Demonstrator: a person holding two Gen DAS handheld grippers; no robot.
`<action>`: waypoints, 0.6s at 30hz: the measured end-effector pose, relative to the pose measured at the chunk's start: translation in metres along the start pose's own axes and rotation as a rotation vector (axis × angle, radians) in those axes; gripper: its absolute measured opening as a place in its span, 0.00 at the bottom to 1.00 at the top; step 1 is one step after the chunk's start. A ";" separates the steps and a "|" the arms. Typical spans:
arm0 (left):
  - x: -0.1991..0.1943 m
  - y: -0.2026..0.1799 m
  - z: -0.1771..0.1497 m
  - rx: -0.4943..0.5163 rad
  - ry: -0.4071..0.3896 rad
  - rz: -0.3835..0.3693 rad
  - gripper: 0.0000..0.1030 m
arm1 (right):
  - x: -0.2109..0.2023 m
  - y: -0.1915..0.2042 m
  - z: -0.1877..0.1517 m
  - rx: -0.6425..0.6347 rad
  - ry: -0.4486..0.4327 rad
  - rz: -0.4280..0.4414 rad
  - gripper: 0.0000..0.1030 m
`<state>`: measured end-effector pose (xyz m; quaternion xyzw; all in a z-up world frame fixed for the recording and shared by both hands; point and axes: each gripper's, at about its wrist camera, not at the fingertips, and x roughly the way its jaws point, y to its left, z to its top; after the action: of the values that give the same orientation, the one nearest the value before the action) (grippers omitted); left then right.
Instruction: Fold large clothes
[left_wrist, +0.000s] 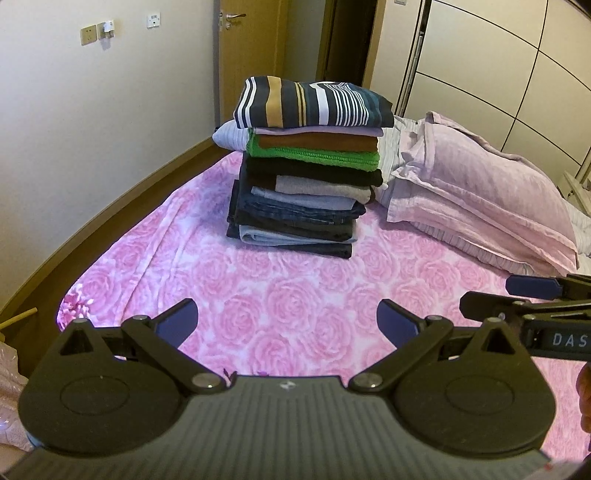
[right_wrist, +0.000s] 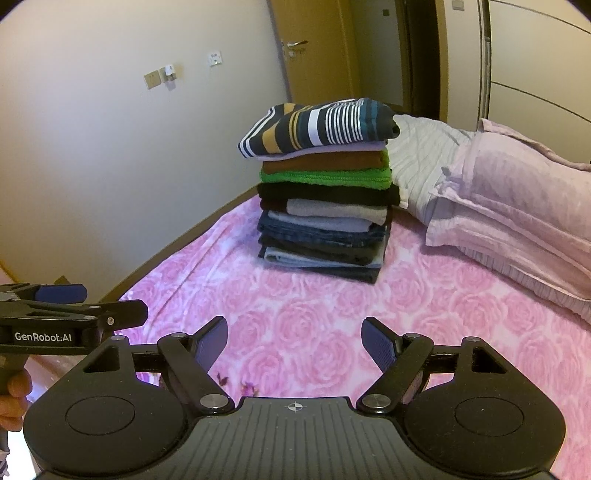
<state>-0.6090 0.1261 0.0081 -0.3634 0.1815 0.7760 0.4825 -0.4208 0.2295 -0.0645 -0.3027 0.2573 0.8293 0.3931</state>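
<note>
— Starting at the left: what is the left gripper (left_wrist: 287, 323) doing?

— It hangs over the pink rose-print bedspread (left_wrist: 295, 288) with its jaws spread wide and nothing between them. In the right wrist view it juts in from the left edge, a thumb (right_wrist: 14, 386) showing beneath it.

— And in the middle?

— The stack of folded clothes (left_wrist: 306, 166) stands on the bedspread, well ahead of both grippers. A striped top (left_wrist: 314, 101) crowns it, with brown, green, black and grey layers below and denim at the bottom.

— Further right?

— The right gripper (right_wrist: 294, 341) is just beside the left one — jaws equally wide apart, gripping nothing. Beyond it a lilac pillow (right_wrist: 517, 206) lies next to the stack, by the wardrobe doors (left_wrist: 517, 74).
</note>
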 end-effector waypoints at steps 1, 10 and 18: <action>0.000 0.000 0.000 0.001 0.001 0.000 0.99 | 0.000 0.000 0.000 0.002 0.000 -0.001 0.74; 0.004 -0.001 -0.001 0.004 0.011 0.002 0.99 | 0.003 -0.003 0.001 0.009 0.005 -0.001 0.74; 0.007 -0.003 -0.002 0.005 0.018 0.003 0.99 | 0.008 -0.006 0.001 0.015 0.013 -0.006 0.74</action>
<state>-0.6077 0.1302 0.0018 -0.3692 0.1882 0.7728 0.4806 -0.4208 0.2374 -0.0703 -0.3057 0.2650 0.8242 0.3962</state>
